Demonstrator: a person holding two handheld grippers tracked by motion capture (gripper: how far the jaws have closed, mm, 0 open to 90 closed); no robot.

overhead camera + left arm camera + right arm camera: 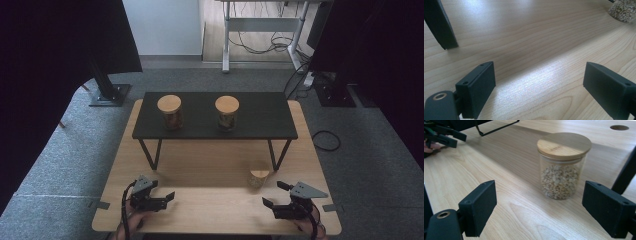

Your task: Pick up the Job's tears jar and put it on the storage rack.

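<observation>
A glass jar of pale grains with a round wooden lid stands upright on the wooden table, just ahead of my right gripper. The black jaws of this gripper are spread wide and do not touch the jar. From above, the same jar sits by the shelf's front right leg, with my right gripper just in front of it. My left gripper rests open at the table's front left, and its jaws hold nothing over bare wood. A corner of the jar shows far off.
A low black shelf on thin metal legs stands across the table's back half. Two more wooden-lidded jars stand on it. One shelf leg is close to my left gripper. Grey carpet surrounds the table.
</observation>
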